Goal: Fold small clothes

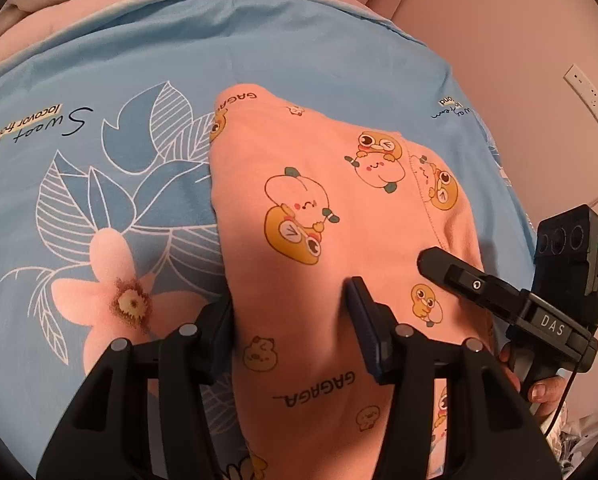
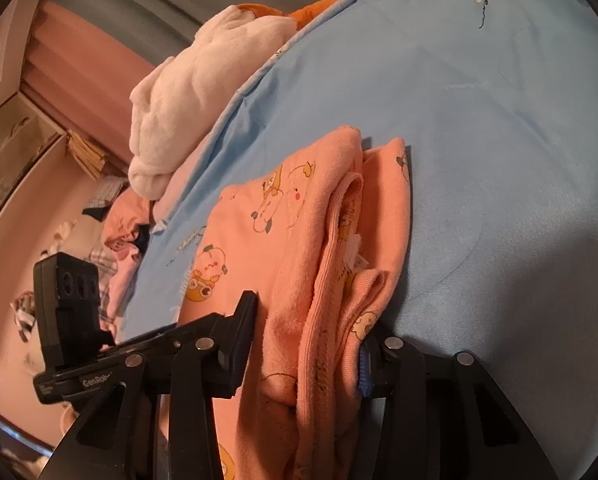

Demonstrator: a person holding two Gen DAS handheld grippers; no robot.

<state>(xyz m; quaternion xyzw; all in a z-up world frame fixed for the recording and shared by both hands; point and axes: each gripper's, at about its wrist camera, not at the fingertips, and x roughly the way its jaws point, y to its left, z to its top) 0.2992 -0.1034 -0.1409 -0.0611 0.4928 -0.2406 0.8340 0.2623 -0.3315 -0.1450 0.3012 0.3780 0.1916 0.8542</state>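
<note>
**A:** The peach cartoon-print garment (image 1: 339, 208) is lying on the blue floral sheet (image 1: 99, 80). Left gripper (image 1: 289, 320) is half open, jaws straddling a raised ridge of cloth, but I can't tell if the pads actually bite.

**B:** And the right gripper (image 2: 307, 340)?

**A:** Its jaws sit either side of the bunched collar edge, with a gap at the left pad. I'd say catch all layers before lifting, then keep both hands level so the fold lands square.
</note>
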